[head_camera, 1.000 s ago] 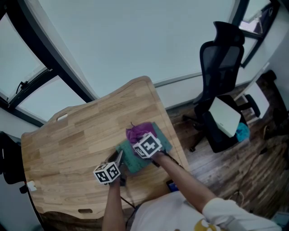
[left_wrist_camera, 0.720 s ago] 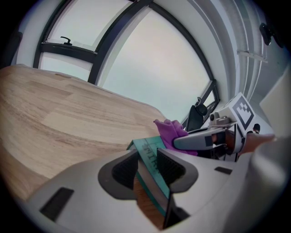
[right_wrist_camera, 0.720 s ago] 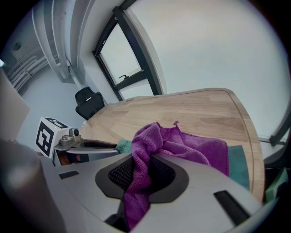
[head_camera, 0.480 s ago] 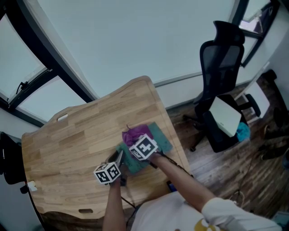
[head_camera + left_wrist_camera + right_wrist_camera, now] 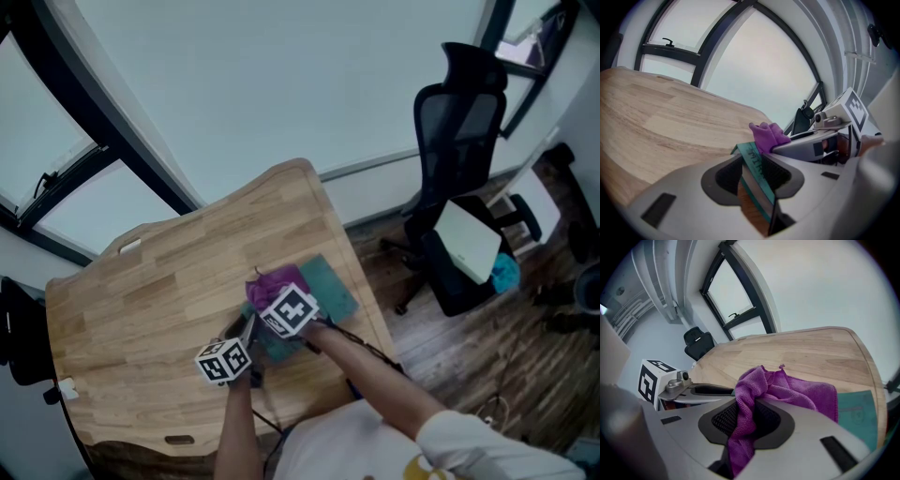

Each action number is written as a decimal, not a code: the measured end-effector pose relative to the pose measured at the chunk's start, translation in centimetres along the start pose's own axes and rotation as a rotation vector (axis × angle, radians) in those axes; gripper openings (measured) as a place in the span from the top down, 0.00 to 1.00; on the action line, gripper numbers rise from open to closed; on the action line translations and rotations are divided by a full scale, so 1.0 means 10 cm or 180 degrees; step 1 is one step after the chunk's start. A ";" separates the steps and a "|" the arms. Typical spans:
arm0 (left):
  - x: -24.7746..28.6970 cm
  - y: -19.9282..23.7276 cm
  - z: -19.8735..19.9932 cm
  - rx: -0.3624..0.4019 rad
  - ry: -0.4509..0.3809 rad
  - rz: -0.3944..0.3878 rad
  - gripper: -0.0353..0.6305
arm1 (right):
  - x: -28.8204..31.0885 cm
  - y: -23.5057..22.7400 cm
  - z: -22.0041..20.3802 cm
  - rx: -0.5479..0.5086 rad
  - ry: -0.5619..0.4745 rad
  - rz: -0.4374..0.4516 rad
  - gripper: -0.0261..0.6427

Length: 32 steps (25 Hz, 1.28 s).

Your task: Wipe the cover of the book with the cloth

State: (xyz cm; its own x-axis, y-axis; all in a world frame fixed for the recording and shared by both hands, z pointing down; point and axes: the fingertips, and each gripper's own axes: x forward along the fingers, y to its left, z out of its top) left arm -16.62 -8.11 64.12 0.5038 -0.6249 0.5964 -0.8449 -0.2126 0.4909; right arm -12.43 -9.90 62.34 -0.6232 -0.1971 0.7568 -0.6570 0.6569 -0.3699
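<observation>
In the head view, a light wooden bench [image 5: 159,291] with rounded corners is seen below large windows, and a thin teal hardcover book [image 5: 335,285] lies on it near the right edge. A crumpled purple microfibre cloth [image 5: 273,278] rests on the left part of the book's cover, just beneath the right claw [image 5: 272,292]. The left claw [image 5: 247,330] is placed at the book's near left edge.

In the left gripper view, the left claw's jaws are seen clamped on the printed teal edge of the book, with the cloth and the right claw just beyond. In the right gripper view, the right claw's jaws are pinched together on a bunched fold of the cloth. The rest of the cloth is spread forward over the cover, and bare teal is left showing to its right.

A black office chair [image 5: 458,131] stands on the dark wood floor [image 5: 487,347], well apart from the bench.
</observation>
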 end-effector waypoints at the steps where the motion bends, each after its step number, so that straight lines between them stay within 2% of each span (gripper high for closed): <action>1: 0.00 0.00 0.00 -0.0001 0.0001 0.0002 0.75 | 0.01 0.02 0.00 -0.0003 0.0008 0.0010 0.85; 19: 0.00 0.01 0.00 -0.0004 -0.0006 -0.0008 0.75 | 0.01 0.06 -0.03 0.0081 0.0074 0.0166 0.85; 32: 0.01 -0.01 0.01 -0.0002 0.0000 -0.0002 0.75 | -0.06 0.17 -0.23 0.0074 0.0295 0.0474 0.85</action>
State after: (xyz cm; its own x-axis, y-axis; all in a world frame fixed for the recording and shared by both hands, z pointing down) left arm -16.55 -8.21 64.09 0.5042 -0.6248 0.5961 -0.8445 -0.2125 0.4915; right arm -12.24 -7.02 62.52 -0.6734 -0.0301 0.7387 -0.5705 0.6566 -0.4933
